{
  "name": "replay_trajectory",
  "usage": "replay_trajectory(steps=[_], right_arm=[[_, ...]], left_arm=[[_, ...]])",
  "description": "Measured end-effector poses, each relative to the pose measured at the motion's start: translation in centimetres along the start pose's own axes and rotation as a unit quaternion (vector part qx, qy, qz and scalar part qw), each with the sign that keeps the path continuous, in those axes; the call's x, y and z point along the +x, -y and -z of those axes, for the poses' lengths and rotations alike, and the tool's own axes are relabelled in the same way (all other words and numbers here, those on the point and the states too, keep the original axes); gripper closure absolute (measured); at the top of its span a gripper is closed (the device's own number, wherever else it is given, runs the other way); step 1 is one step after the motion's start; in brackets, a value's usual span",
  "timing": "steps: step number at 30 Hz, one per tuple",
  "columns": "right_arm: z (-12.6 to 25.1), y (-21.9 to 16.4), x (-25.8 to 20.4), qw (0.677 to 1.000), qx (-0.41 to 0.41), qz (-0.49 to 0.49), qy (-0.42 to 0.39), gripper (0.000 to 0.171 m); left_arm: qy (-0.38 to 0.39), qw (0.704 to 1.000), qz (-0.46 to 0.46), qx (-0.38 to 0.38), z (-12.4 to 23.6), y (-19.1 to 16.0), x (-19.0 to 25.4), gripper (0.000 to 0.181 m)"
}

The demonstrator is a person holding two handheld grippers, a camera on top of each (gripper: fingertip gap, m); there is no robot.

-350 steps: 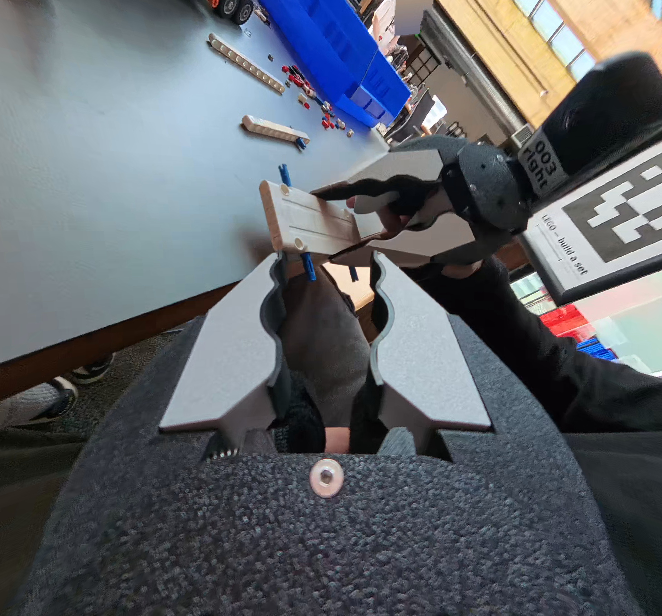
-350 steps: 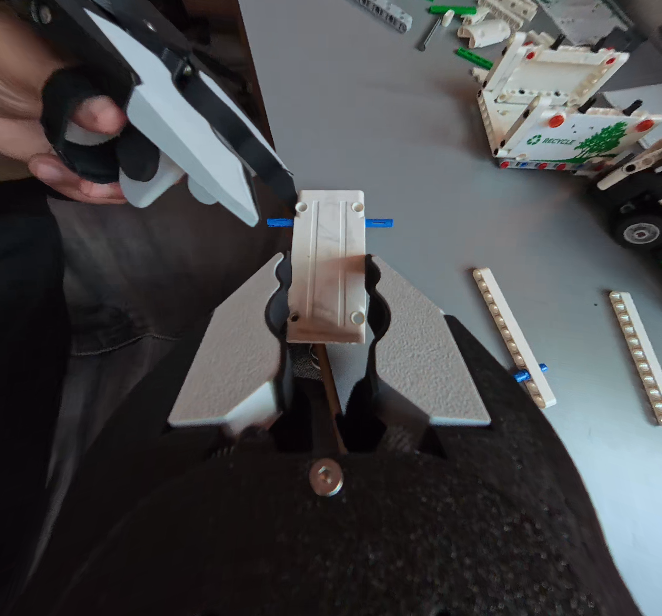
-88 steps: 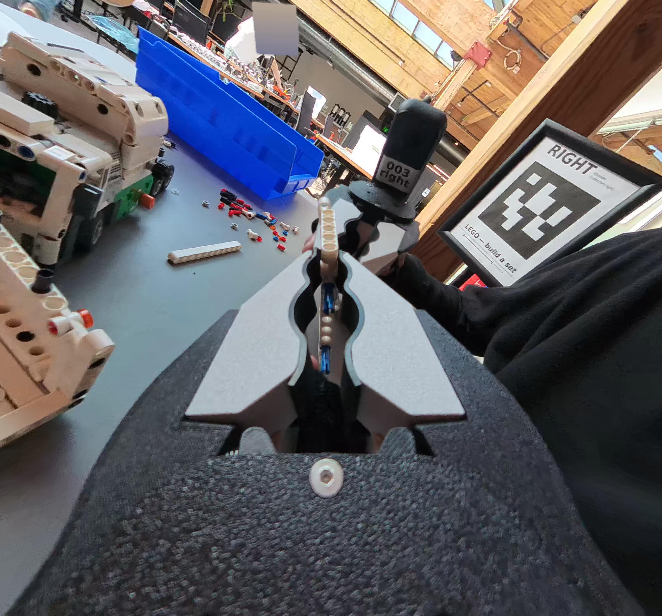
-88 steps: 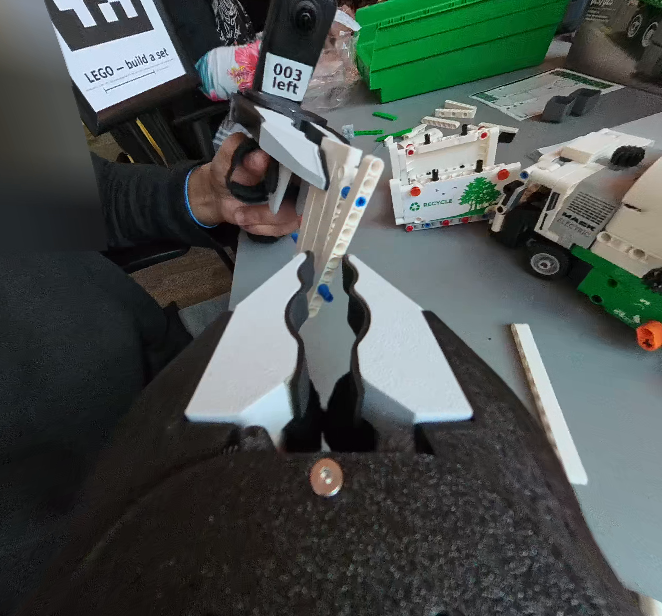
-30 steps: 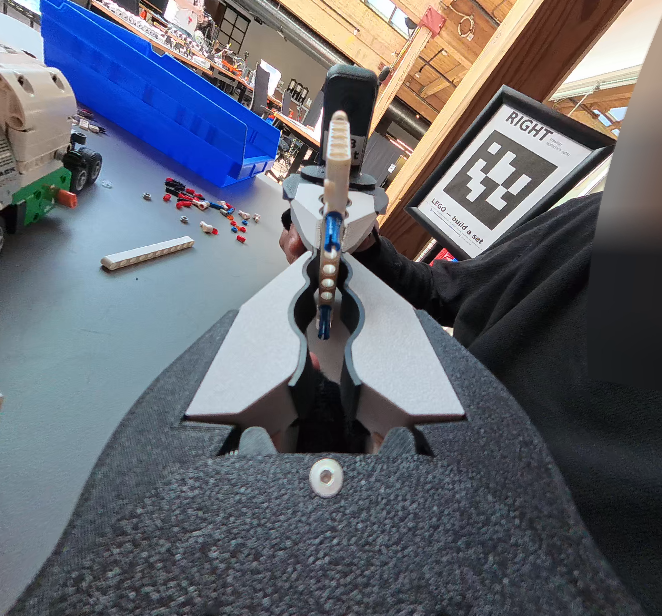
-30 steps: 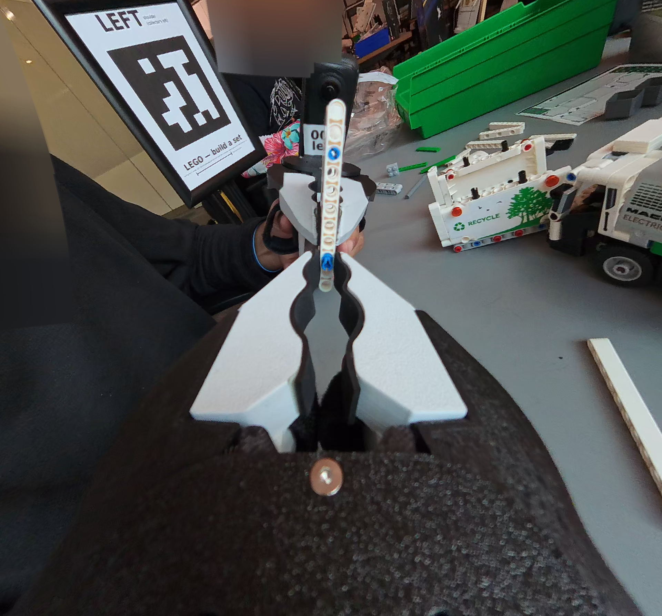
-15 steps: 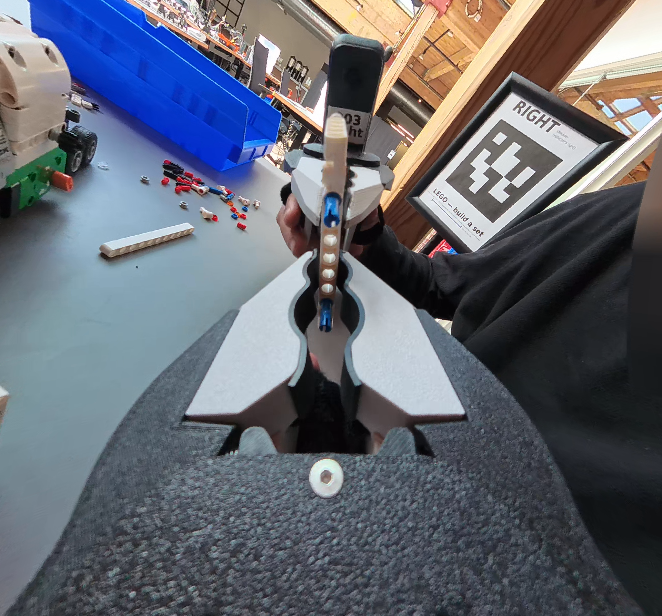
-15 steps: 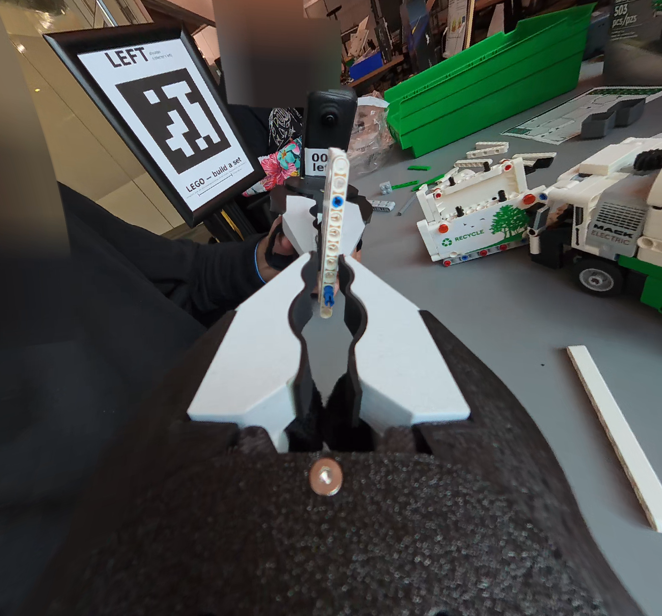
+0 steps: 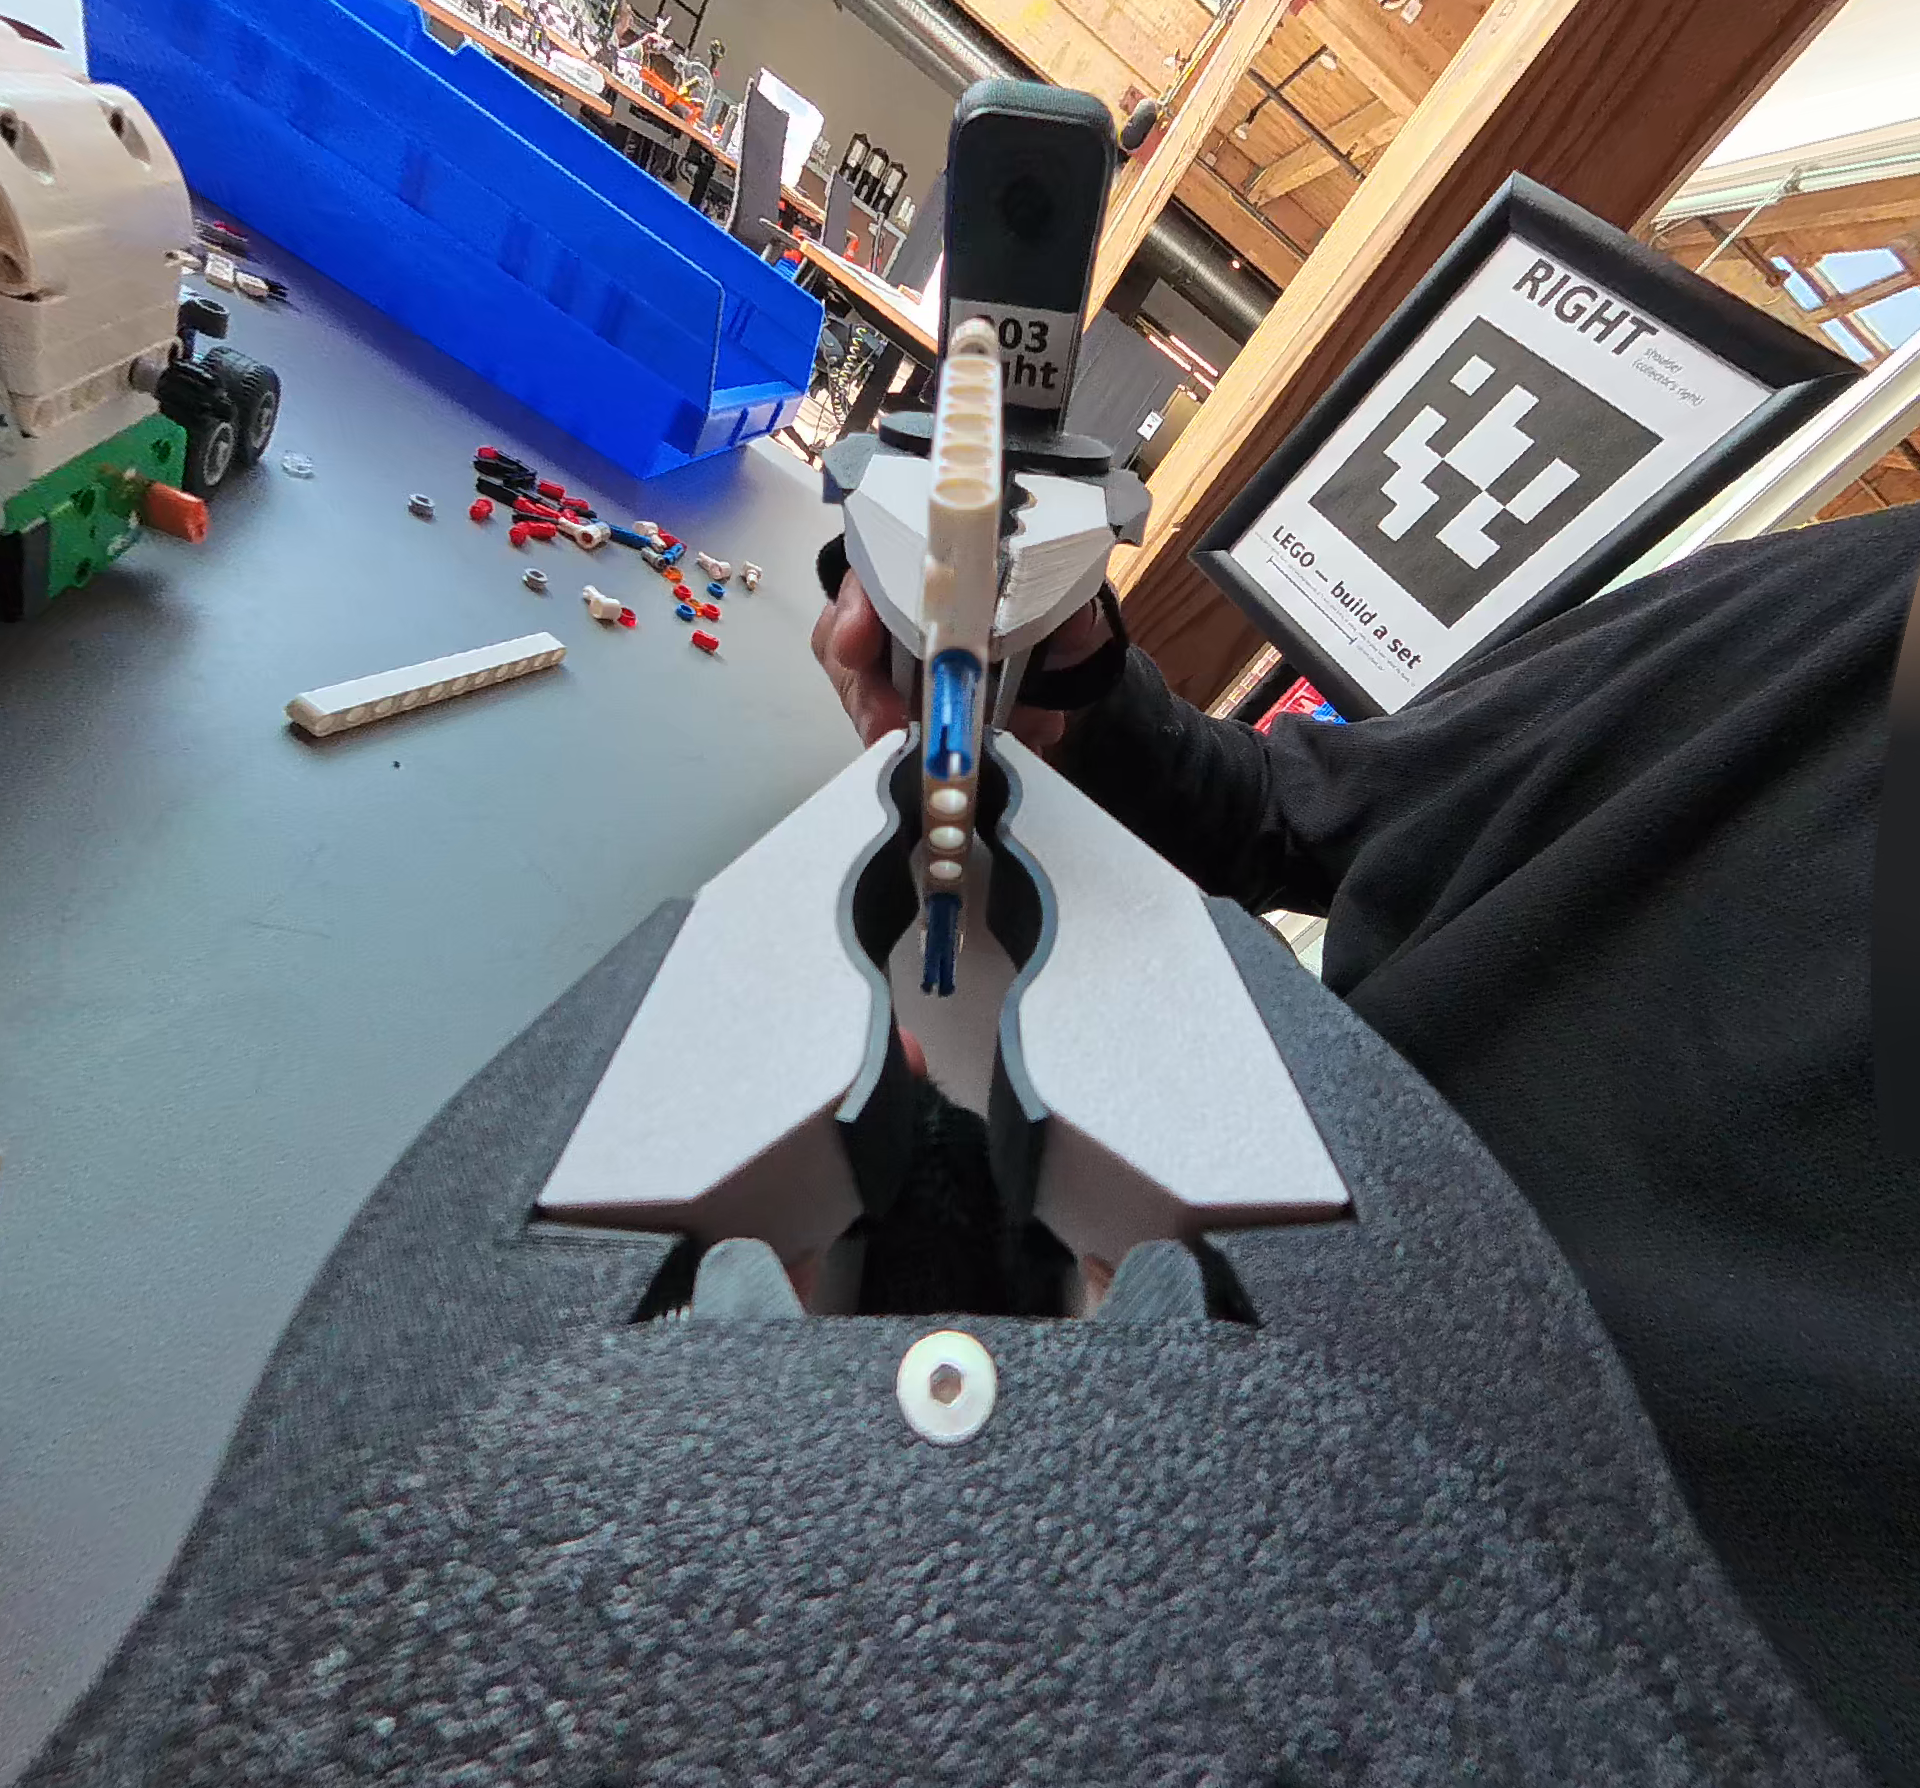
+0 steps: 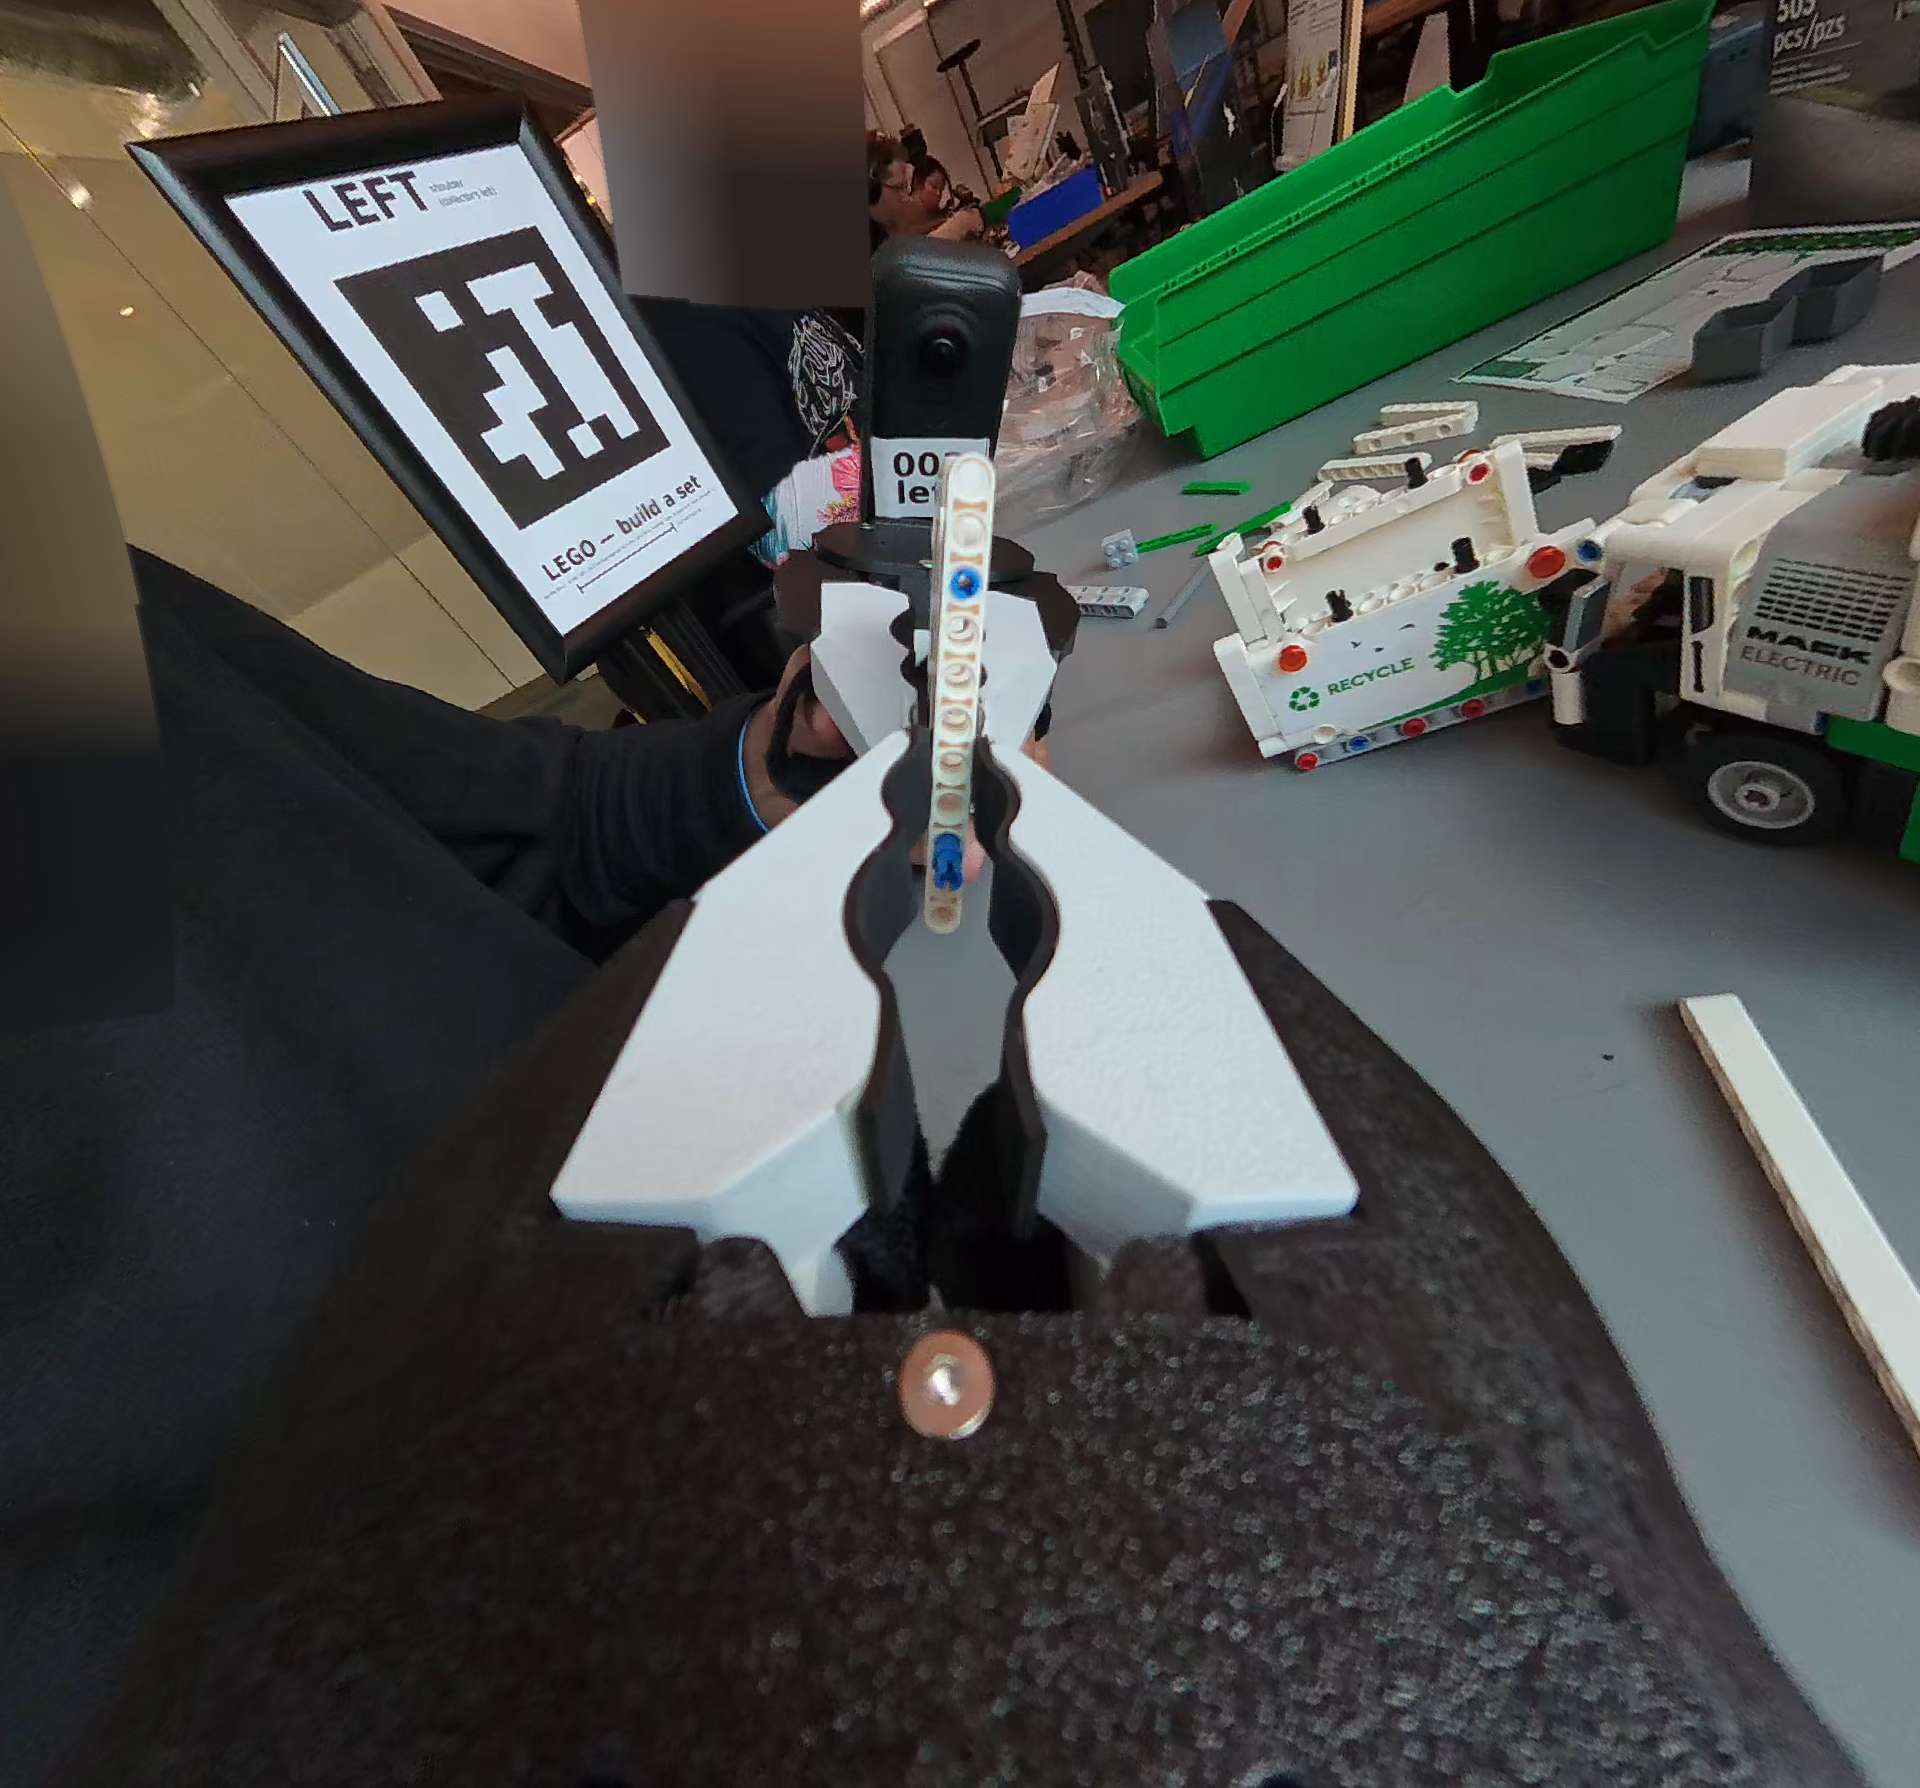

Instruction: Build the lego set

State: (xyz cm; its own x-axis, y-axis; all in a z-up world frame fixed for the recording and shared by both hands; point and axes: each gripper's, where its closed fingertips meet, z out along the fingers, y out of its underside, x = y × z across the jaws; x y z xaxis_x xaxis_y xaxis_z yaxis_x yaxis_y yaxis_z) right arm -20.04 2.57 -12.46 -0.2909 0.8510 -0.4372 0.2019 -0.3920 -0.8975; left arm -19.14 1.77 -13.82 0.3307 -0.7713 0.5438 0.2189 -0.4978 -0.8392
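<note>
Currently the white beam assembly (image 9: 961, 533) stands upright in mid-air between the facing grippers, the left gripper (image 9: 948, 808) and the right gripper (image 10: 948, 782) both clamped on its lower end.

- Left gripper (image 9: 951, 782): fingers nearly closed, tips clamped on the lower end of a white holed beam (image 9: 961, 533) held upright.
- Right gripper (image 10: 951, 782): faces the left one head-on, fingers likewise pinched on the same beam.
- Each is held by a hand in a black sleeve.
</note>
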Motion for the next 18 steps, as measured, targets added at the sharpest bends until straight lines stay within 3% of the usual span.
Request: replay_trajectory(steps=[4, 12, 18], right_arm=[[0.0, 0.1, 0.2, 1.000, 0.003, 0.004, -0.006, 0.165], [0.1, -0.2, 0.9, 1.000, 0.005, -0.018, -0.014, 0.165], [-0.5, -1.3, 0.8, 0.999, -0.019, -0.049, 0.006, 0.165]], left_arm=[[0.015, 1.000, 0.000, 0.002, 0.0, 0.1, -0.4, 0.176], [0.049, 0.995, -0.015, 0.089, 2.2, 2.6, -1.4, 0.169], [0.022, 0.993, -0.011, 0.112, 2.3, 3.1, -0.9, 0.177]])
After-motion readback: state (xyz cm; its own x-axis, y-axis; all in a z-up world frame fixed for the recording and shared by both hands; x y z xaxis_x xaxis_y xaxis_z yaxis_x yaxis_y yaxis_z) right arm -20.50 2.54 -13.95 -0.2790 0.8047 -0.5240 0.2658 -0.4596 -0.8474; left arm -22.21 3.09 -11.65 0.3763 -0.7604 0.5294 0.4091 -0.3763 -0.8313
